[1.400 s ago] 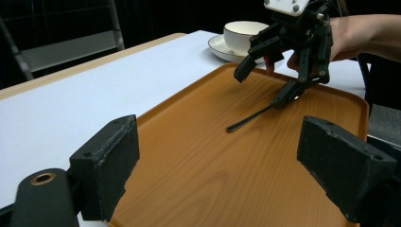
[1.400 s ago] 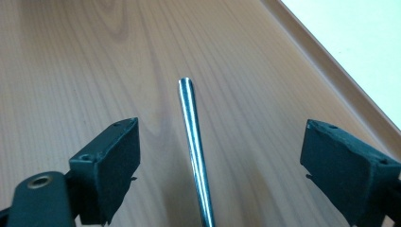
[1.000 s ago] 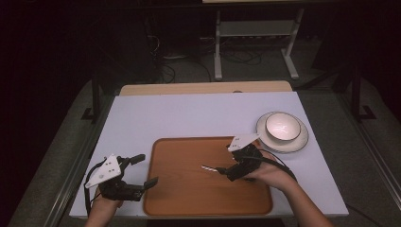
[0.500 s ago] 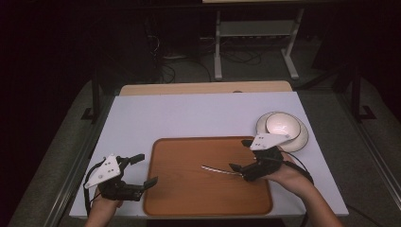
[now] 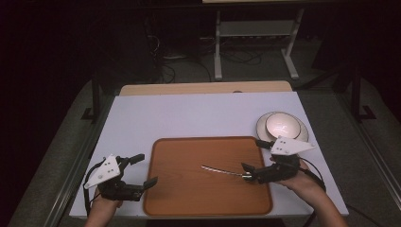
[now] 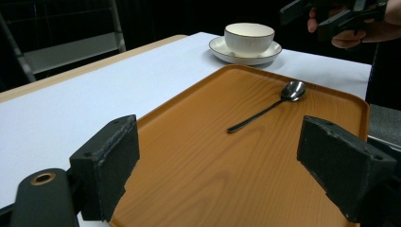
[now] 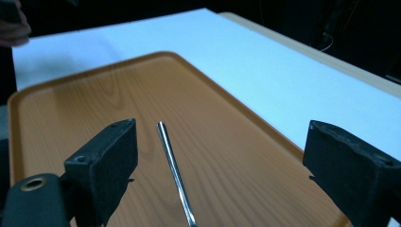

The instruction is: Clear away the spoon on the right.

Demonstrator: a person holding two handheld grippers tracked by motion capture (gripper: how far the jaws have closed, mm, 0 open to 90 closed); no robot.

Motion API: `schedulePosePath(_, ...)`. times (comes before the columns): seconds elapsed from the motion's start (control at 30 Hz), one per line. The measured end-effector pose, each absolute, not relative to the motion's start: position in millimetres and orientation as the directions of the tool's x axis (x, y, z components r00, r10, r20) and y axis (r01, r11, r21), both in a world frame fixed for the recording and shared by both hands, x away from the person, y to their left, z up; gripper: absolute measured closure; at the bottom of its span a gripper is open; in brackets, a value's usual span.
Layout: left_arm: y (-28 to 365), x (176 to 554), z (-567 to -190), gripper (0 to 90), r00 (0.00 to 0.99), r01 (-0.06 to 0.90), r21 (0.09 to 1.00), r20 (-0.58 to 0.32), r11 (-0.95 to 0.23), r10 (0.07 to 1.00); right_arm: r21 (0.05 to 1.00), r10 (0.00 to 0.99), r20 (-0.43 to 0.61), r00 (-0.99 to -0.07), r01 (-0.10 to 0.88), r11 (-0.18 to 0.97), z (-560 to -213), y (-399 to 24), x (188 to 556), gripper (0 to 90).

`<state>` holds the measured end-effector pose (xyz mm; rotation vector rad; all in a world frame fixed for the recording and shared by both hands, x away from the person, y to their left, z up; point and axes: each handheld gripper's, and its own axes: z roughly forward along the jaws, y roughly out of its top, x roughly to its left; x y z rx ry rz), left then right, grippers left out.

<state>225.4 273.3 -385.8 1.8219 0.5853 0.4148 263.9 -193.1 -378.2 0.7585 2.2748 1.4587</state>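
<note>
Glossy metal spoon [image 6: 267, 108], wood-grain tray [image 6: 203, 161]

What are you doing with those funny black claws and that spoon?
A person holds a claw in each hand. The right claw is open, its jaws on either side of the spoon without gripping it. The spoon lies flat on the brown tray. The left claw is open too, at the tray's left edge. A bowl sits on a saucer nearby.

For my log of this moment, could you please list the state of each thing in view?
Spoon: lying flat on the tray, not gripped.
Tray: flat on the table, holding the spoon.
Bowl: upright on its saucer.
Saucer: on the table, beyond the tray.
Left gripper: open, holding nothing.
Right gripper: open, holding nothing, with the spoon handle between its fingers.
</note>
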Motion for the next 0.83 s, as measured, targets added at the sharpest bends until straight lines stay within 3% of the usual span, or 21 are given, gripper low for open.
schedulePosePath(0.5,272.6,224.4,-385.3,13.6,0.821,0.172,0.949,0.010,-0.264,0.571,0.950,0.621,0.058,-0.782,0.233,0.205,-380.8,-229.3,243.6,7.6)
schedulePosePath(0.83,272.8,224.8,-385.9,13.6,0.821,0.174,0.950,0.005,-0.258,0.572,0.955,0.608,0.055,-0.792,0.220,0.201,-383.8,-230.5,244.1,7.3)
